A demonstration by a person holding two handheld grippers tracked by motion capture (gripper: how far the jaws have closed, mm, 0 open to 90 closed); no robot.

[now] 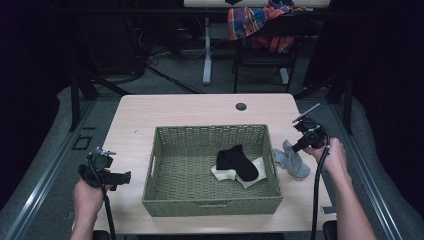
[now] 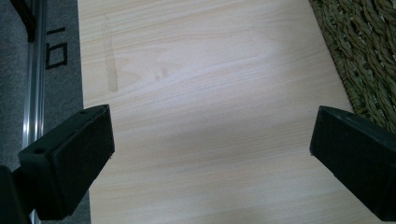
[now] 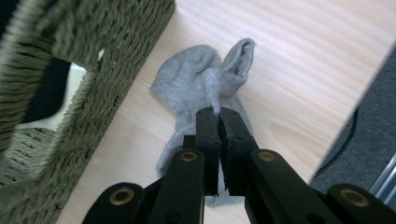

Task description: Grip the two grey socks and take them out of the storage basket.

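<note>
Grey sock (image 3: 196, 84) is lying on the table just right of the woven basket (image 1: 210, 202), pinched by the right gripper (image 3: 218, 114), and could be slipping out, while the left gripper (image 2: 210, 154) is hanging wide open, holding nothing.

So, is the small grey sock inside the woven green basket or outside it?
Outside. The grey sock lies on the light wooden table beside the woven green basket, pinched by the right gripper.
</note>
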